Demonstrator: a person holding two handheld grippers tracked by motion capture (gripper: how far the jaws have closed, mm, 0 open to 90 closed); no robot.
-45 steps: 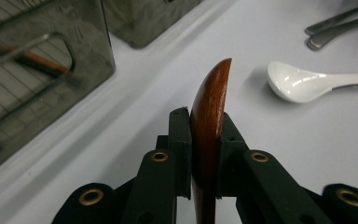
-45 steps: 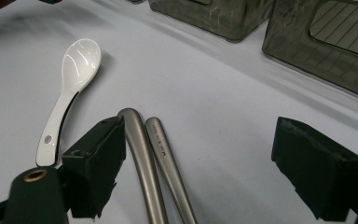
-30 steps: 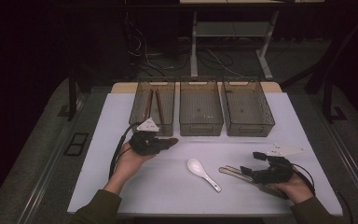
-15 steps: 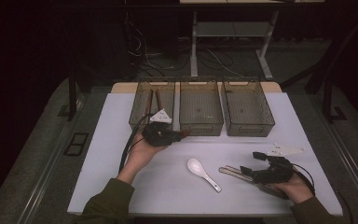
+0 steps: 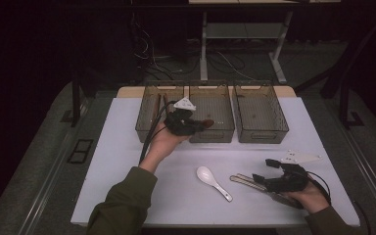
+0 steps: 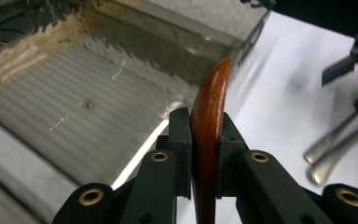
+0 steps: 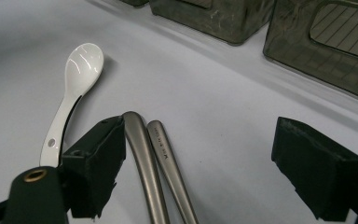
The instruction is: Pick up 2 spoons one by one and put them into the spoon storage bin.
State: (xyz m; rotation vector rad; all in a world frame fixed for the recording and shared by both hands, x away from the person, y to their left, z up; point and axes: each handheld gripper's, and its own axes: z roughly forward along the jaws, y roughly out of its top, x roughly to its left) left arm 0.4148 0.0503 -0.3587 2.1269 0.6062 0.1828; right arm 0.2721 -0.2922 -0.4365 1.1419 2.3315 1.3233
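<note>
In the high view the left gripper (image 5: 196,123) hangs over the front edge of the middle bin (image 5: 211,113), and its own view makes clear what it carries — a brown wooden spoon (image 6: 209,116) clamped edge-on between the jaws. The right gripper (image 5: 269,176) rests low on the white table (image 5: 127,147), jaws wide apart around two metal handles (image 7: 156,163) — a white ceramic spoon (image 7: 72,93) lies just beside.

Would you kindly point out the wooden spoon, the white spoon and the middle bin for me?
wooden spoon (image 6: 209,116), left gripper view, on its brown bowl above the jaws.
white spoon (image 5: 206,174), high view, on its bowl.
middle bin (image 5: 212,135), high view, on its near wall.
</note>
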